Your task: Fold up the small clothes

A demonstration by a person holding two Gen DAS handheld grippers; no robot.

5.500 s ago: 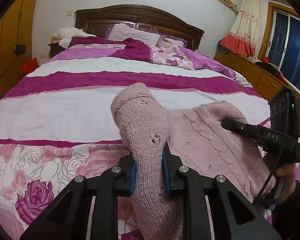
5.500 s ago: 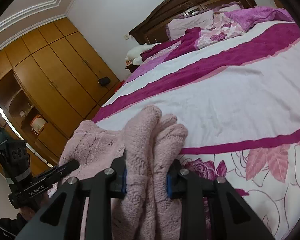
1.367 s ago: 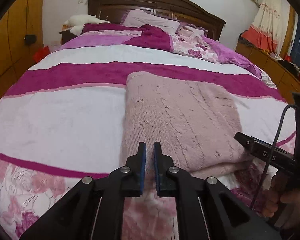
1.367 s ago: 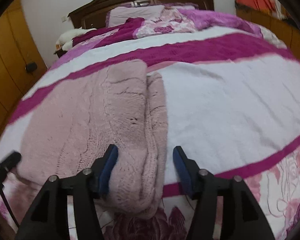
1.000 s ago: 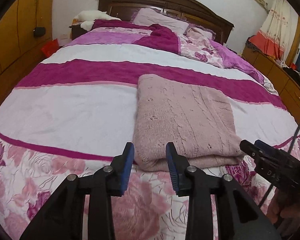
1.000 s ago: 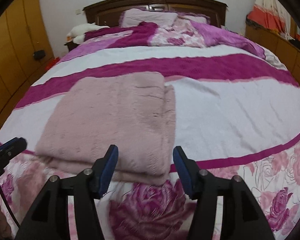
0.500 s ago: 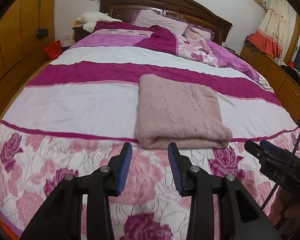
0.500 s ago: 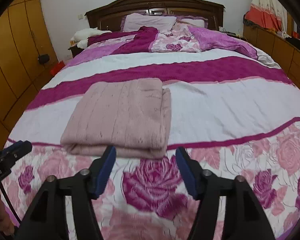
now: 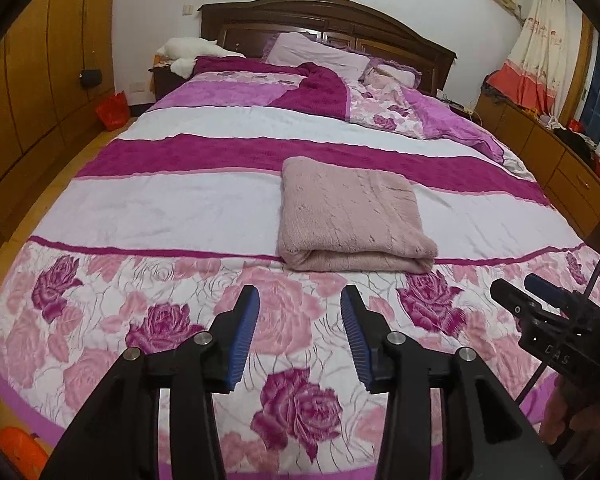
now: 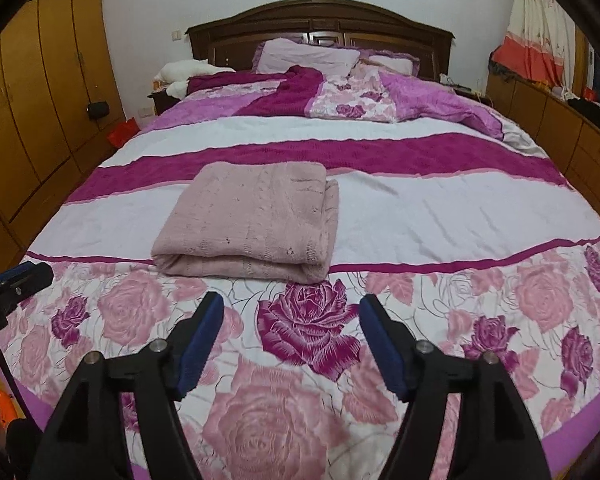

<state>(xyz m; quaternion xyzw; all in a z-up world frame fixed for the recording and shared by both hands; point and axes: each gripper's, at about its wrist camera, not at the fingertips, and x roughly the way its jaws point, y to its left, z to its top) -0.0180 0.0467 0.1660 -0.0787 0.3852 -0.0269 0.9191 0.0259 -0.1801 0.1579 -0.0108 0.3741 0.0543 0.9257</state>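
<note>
One folded pink knit garment (image 9: pixel 350 216) is lying on the bedspread (image 9: pixel 160 208), on the white band, with its thick folded edge just touching the thin magenta line where the rose pattern is beginning. In the right wrist view the same garment (image 10: pixel 252 220) is showing a rounded fold toward the camera and stacked layers along its right side. White cloth is lying open on both sides of it, wider to its right in the right wrist view.

The left gripper (image 9: pixel 299 334) is hovering over the rose-printed part near the foot of the bed, apart from the garment, with its two blue-padded fingers (image 9: pixel 242 336) spread and nothing between them. The right gripper (image 10: pixel 291 344) is also hanging over the roses, near the bed's foot edge, its fingers (image 10: pixel 384 348) wide apart and empty. Each gripper is appearing at the side of the other's view.

At the head of the bed a dark wooden headboard (image 10: pixel 320 24) is standing, with two pillows (image 10: pixel 306 56) in front of it and one rumpled purple quilt (image 10: pixel 420 100). Wooden wardrobes (image 10: pixel 40 80) are lining the left side and a low cabinet (image 9: pixel 560 168) the right side, leaving a floor strip beside the bed on the left.
</note>
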